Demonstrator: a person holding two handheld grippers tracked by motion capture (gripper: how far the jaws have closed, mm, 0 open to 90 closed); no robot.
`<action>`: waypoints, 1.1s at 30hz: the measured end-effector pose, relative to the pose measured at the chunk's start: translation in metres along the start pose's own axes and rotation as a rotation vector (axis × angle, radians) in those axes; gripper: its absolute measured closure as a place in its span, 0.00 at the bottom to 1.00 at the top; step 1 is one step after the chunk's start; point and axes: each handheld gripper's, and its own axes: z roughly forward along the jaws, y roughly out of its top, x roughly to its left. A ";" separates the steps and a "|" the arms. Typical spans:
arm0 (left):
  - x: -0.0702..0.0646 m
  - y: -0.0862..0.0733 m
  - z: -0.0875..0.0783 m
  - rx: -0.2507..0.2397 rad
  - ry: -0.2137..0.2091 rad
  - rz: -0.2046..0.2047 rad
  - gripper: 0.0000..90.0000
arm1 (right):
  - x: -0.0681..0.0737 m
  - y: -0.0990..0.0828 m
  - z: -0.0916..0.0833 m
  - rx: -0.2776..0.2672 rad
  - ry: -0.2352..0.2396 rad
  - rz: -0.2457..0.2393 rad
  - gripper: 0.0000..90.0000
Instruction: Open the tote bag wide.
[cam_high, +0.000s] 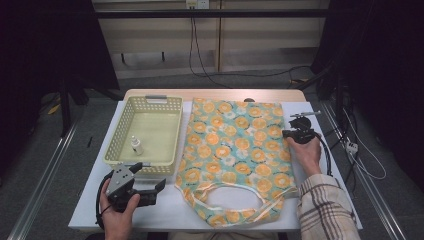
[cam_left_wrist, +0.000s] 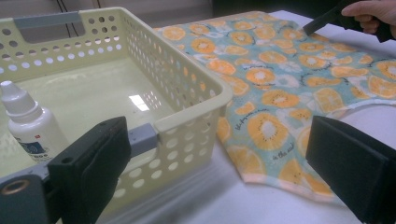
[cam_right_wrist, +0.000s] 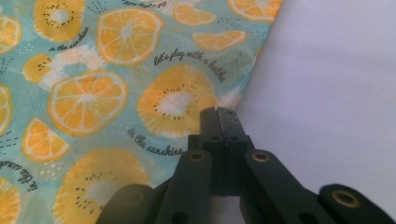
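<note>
Bag (cam_high: 235, 150) flat on table; R gripper (cam_right_wrist: 219, 114) clamped on its edge; L gripper (cam_high: 150, 187) wide open by basket (cam_high: 116, 145).

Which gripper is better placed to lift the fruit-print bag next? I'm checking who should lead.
Probably the right gripper: its jaws are shut at the right edge of the bag, seemingly pinching the cloth. The left gripper stands open by the basket, off the bag.
</note>
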 end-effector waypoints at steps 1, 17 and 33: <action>0.000 0.000 0.000 0.000 0.001 -0.001 0.07 | -0.002 -0.001 -0.001 -0.005 -0.005 0.002 1.00; -0.001 0.000 -0.001 -0.002 0.001 0.009 0.07 | -0.024 -0.029 -0.023 0.014 -0.077 0.011 1.00; -0.002 0.000 0.001 0.004 -0.003 0.009 0.07 | -0.033 -0.061 -0.055 0.023 -0.080 -0.021 1.00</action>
